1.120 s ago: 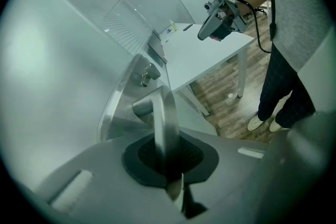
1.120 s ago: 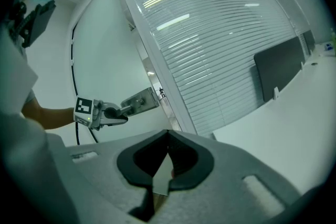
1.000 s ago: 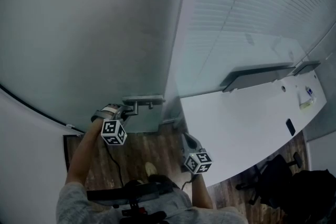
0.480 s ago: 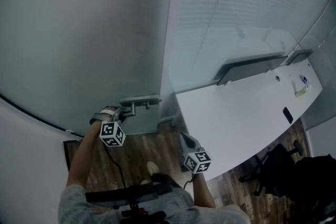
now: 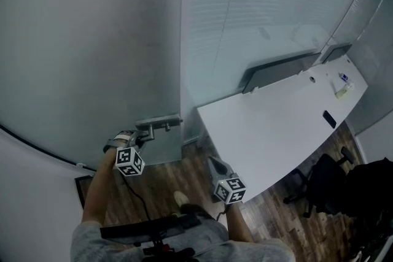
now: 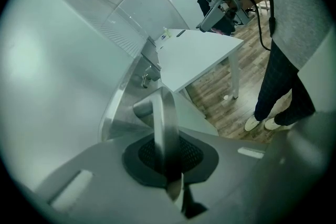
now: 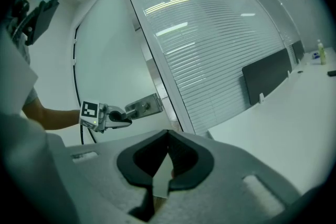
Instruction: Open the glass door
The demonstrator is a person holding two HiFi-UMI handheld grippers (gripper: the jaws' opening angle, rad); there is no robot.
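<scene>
The frosted glass door fills the left of the head view, and its metal lever handle sits low on the door's right edge. My left gripper is shut on that lever. In the left gripper view the handle runs straight between the pads of the left gripper. My right gripper hangs lower and to the right, apart from the door, shut with nothing in it. From the right gripper view, the left gripper clamps the handle.
A glass wall with slatted blinds stands right of the door. A long white desk runs along it with a dark panel at the back. A black office chair is at the right. Wooden floor lies underfoot.
The door's edge and handle have shifted left in the head view, with the left gripper still clamped on the lever. The right gripper has stayed low and shut.
</scene>
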